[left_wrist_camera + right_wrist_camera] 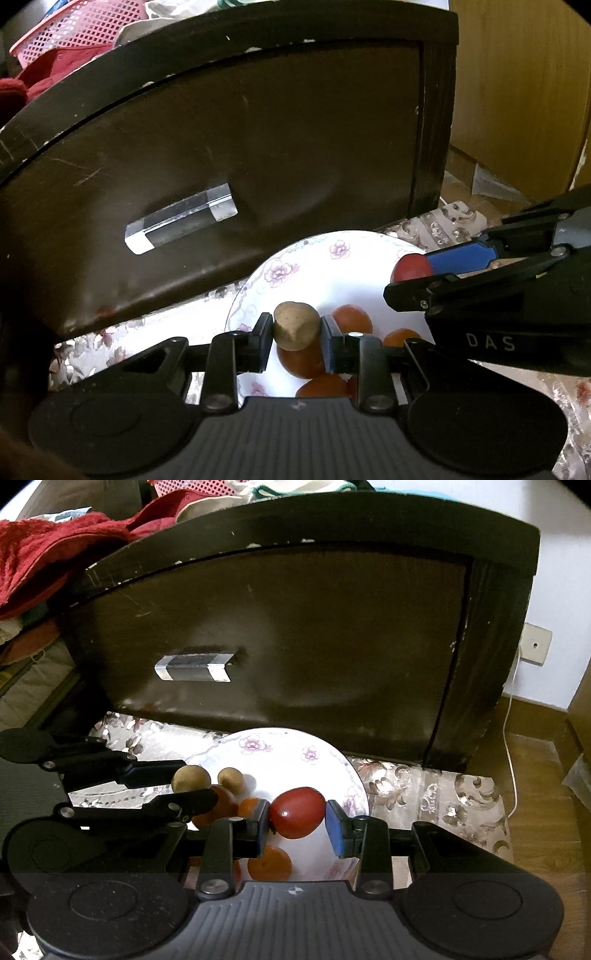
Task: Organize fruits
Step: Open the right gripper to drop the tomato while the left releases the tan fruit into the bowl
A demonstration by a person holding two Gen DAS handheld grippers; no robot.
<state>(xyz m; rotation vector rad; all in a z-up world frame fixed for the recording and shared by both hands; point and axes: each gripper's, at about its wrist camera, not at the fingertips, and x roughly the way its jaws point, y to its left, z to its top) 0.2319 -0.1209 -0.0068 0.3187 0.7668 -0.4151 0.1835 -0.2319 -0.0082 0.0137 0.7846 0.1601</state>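
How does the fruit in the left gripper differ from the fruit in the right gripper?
The round tan-brown fruit in the left gripper is dull and rough-skinned; the oval dark red fruit in the right gripper is glossy, smooth and looks larger. Both are held between the fingers above the white floral plate.

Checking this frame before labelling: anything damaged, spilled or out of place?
No spill. The dark cabinet has chipped, scratched edges along its top. Both grippers hold fruit over the floral plate: left gripper on a brown fruit, right gripper on a red fruit. Nothing else stands out.
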